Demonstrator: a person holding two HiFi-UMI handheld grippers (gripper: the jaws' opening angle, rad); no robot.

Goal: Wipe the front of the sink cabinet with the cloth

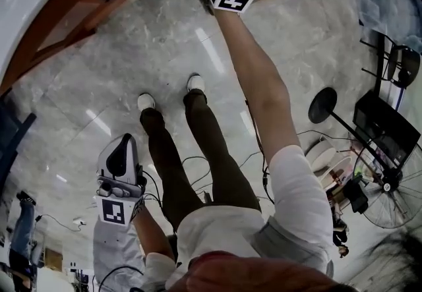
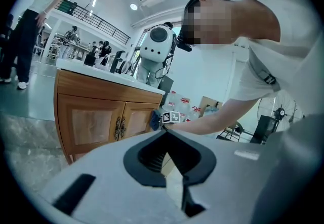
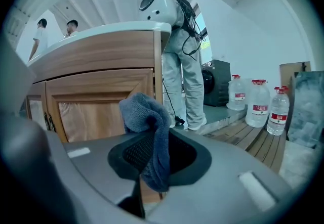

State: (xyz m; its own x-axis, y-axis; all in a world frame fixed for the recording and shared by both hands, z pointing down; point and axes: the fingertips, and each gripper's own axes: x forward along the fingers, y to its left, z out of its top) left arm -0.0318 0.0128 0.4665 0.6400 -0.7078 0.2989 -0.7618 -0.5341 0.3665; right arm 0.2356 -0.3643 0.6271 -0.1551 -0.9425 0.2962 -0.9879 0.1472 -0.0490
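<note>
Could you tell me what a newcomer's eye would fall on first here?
The blue cloth, clamped in the right gripper, hangs close before the wooden sink cabinet. A white humanoid robot stands beyond the cabinet's corner. The left gripper, shut and empty, hangs low by the person's leg.

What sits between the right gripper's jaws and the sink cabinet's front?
Only the blue cloth, clamped in the right gripper and bunched ahead of the cabinet door. The right gripper view shows it; whether it touches is unclear.

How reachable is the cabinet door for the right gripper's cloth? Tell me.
Probably yes: the right gripper, shut on the cloth, sits close before the cabinet door, with nothing visible between them.
</note>
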